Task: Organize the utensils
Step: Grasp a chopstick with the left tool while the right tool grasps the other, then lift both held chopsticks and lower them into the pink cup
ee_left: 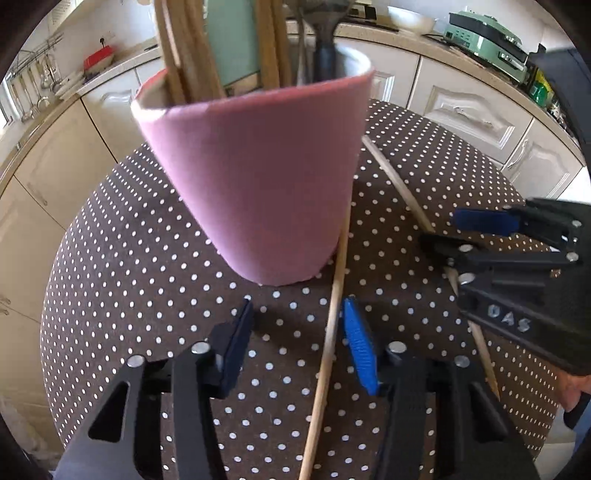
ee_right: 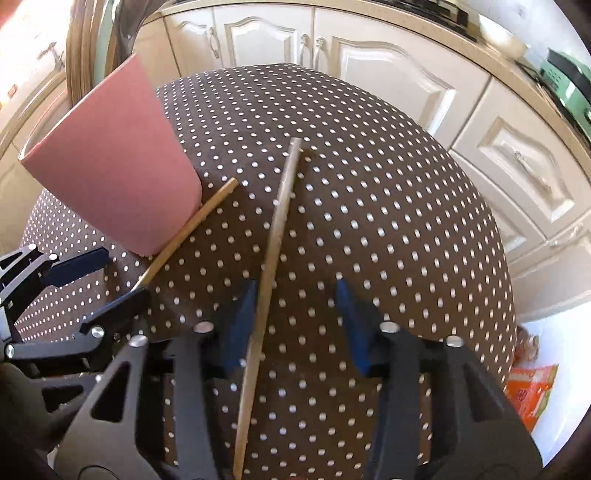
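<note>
A pink utensil holder (ee_left: 258, 177) stands on the dotted brown tablecloth (ee_left: 129, 258), filled with wooden utensils (ee_left: 184, 48) and a dark-handled tool (ee_left: 325, 37). It also shows in the right wrist view (ee_right: 110, 162). Two wooden chopsticks lie on the cloth. One chopstick (ee_left: 332, 325) (ee_right: 184, 229) runs between the open jaws of my left gripper (ee_left: 299, 336) and touches the holder's base. The other chopstick (ee_left: 399, 184) (ee_right: 269, 251) lies between the open jaws of my right gripper (ee_right: 295, 321), close to its left pad. My right gripper (ee_left: 443, 232) and my left gripper (ee_right: 107, 273) see each other.
White kitchen cabinets (ee_right: 369, 66) and a countertop ring the round table. A green appliance (ee_left: 484, 33) sits on the counter at the back right. Ladles hang on a rail (ee_left: 33, 81) at the left. An orange packet (ee_right: 532, 395) lies on the floor at the right.
</note>
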